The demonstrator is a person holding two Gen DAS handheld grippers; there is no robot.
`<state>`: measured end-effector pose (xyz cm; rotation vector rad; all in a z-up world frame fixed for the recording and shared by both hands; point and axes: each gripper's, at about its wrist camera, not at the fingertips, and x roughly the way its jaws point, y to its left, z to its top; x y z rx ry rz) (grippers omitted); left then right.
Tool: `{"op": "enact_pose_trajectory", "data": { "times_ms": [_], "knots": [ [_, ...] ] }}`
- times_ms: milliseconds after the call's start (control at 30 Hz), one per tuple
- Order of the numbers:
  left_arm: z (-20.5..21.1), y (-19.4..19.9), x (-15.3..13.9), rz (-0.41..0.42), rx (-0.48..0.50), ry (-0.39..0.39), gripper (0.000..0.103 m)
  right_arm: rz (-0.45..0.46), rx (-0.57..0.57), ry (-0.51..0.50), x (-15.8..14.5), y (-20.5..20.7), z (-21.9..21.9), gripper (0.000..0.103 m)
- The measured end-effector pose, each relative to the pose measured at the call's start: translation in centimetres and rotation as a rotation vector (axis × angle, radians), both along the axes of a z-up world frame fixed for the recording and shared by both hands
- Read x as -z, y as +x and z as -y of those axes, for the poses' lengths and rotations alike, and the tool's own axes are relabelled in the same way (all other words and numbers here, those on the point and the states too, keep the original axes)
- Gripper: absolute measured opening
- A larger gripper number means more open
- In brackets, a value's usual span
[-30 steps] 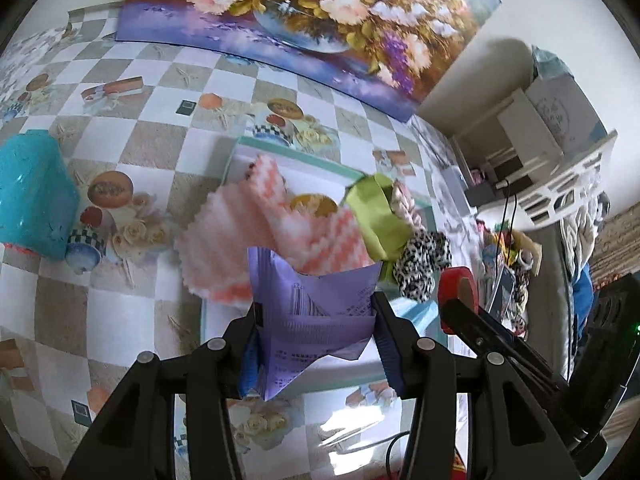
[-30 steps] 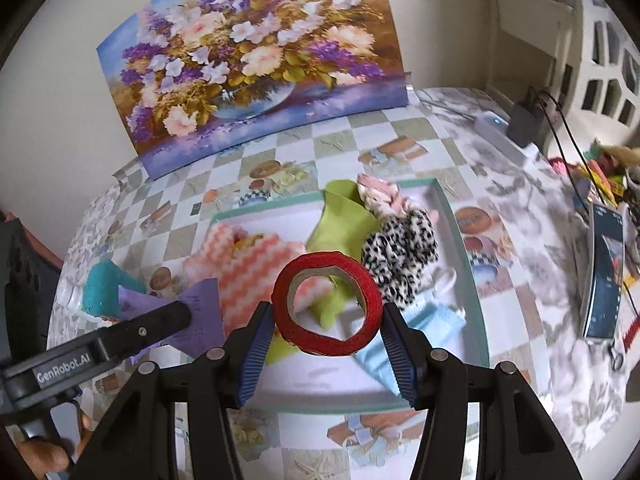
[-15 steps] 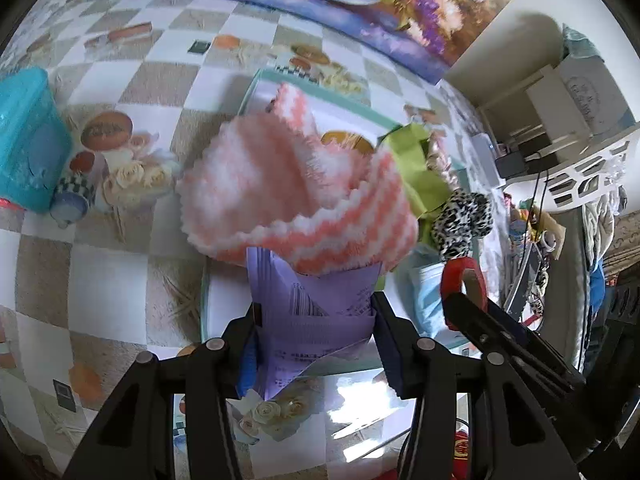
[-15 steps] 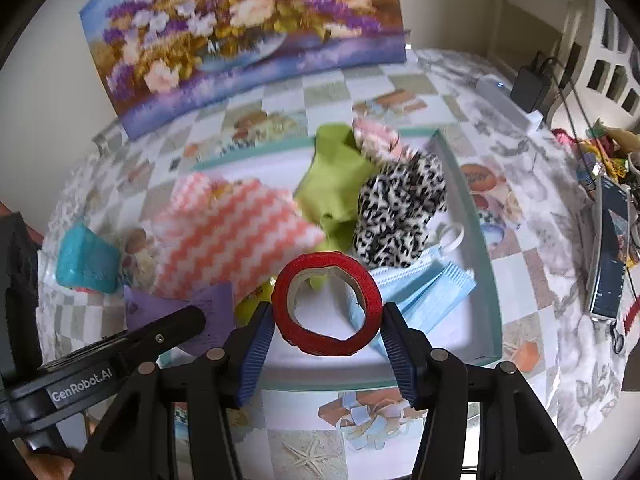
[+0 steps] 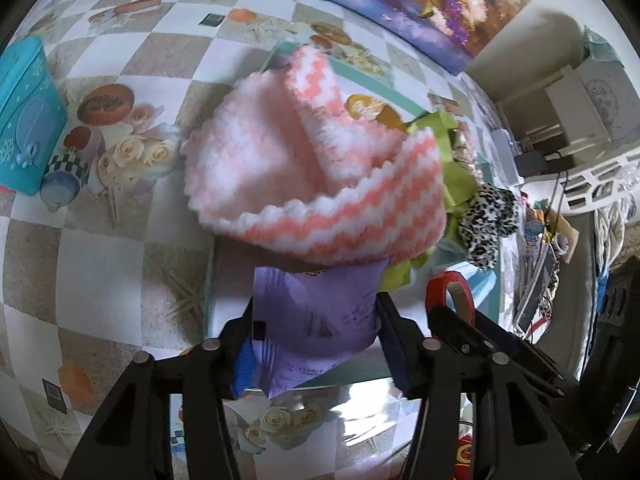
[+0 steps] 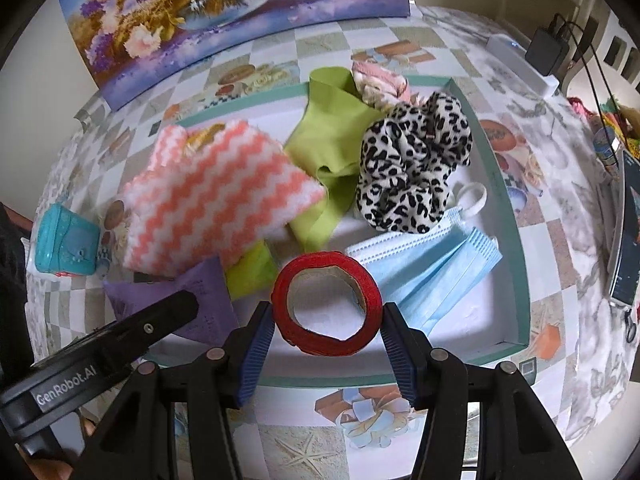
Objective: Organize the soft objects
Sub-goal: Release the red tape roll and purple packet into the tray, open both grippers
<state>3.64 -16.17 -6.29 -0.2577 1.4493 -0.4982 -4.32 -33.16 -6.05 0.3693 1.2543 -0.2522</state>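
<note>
1. Holding a purple packet pinched between the fingers of our left gripper, we hang it over the near-left corner of the teal-rimmed tray.
2. Our right gripper clamps a red tape roll between its blue pads, the roll standing upright with its hole facing us, above the tray's near edge.
3. We see a pink-and-white zigzag cloth just beyond the purple packet; in the left wrist view it overlaps the packet's far edge, though we cannot tell if they touch. It is blurred there.
4. In the right wrist view that same cloth lies at the tray's left side, left of and beyond the tape roll, with the left gripper's black finger and the purple packet just in front of it.
5. A green cloth lies in the middle of the tray, to the right of the zigzag cloth and touching it.
6. A leopard-print scrunchie sits right of the green cloth, straight beyond our right gripper.
7. A stack of blue face masks lies in the tray's near-right part, just beside the tape roll on its right, under the scrunchie's near edge.
8. A pink floral scrunchie rests at the tray's far edge, behind the leopard one.
9. A teal box stands on the checked tablecloth outside the tray, left of the zigzag cloth.
10. A flower painting leans against the wall at the table's far side.
</note>
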Motion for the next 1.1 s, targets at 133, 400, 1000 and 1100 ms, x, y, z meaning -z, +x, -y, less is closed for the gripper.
{"op": "enact_pose_trajectory", "data": {
  "times_ms": [133, 400, 1000, 1100],
  "knots": [
    [-0.4, 0.1, 0.5, -0.03, -0.018, -0.002, 0.062, -0.013, 0.0, 0.003, 0.3, 0.0, 0.1, 0.058],
    [0.4, -0.1, 0.3, -0.032, 0.008, 0.026, 0.067, -0.023, -0.008, 0.0, 0.7, 0.4, -0.3, 0.058],
    [-0.6, 0.2, -3.8, 0.08, 0.001, 0.034, 0.081, 0.035, -0.004, -0.037, -1.1, 0.0, -0.1, 0.064],
    [-1.1, 0.4, -4.4, 0.108, -0.013, 0.045, 0.081, 0.037, -0.002, -0.038, -1.2, 0.1, -0.1, 0.064]
  ]
}}
